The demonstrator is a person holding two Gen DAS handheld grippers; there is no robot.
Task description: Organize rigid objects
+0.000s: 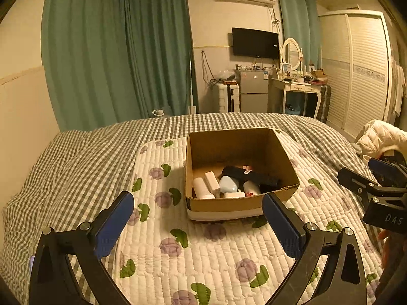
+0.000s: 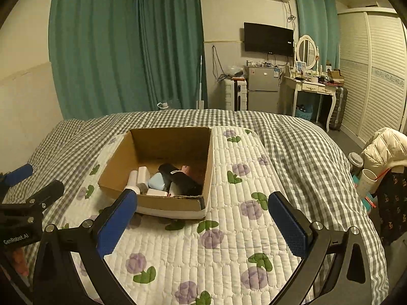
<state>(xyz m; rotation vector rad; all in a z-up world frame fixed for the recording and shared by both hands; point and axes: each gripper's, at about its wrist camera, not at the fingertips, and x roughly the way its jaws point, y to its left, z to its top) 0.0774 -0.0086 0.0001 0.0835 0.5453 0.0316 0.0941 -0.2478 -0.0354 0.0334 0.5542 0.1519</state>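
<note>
An open cardboard box (image 1: 229, 204) (image 2: 119, 165) stands on a white quilted mat with purple flowers (image 1: 198, 254) (image 2: 229, 241) on the bed. Inside lie several small items: white bottles (image 1: 203, 186) (image 2: 138, 178), a pale blue case (image 1: 229, 184) (image 2: 156, 181) and a long black object (image 1: 250, 175) (image 2: 182, 179). My left gripper (image 1: 198, 212) is open and empty, held above the mat just in front of the box. My right gripper (image 2: 202, 208) is open and empty, in front of the box's near right corner. Each gripper shows at the edge of the other's view.
The bed has a grey checked cover (image 1: 76, 157) (image 2: 305, 147). A chair with a white puffy jacket (image 2: 386, 147) and cups (image 2: 366, 180) stands to the right of the bed. Beyond the bed are green curtains, a small fridge (image 1: 254, 91), a dressing table and a wardrobe.
</note>
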